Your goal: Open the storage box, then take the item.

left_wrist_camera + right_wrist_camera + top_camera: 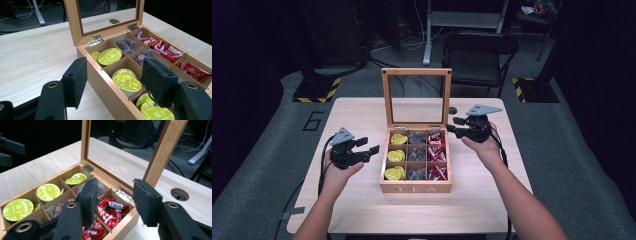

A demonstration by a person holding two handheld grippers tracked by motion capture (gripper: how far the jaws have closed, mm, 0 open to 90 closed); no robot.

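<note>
The tea box (pixel 415 188) lies between both grippers; left gripper (pixel 371 146) and right gripper (pixel 452 125) jaws part-open, empty.

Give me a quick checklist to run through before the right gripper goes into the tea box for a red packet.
1. Lid standing open: ok.
2. Right gripper jaws apart, nothing between them: ok.
3. Red packets in the compartments on the right gripper's side: ok.
4. Right gripper at the back right corner of the tea box: ok.
5. Left gripper beside the box, jaws apart, holding nothing: ok.
6. Whether the packets lie loose enough to lift one: cannot tell.
</note>
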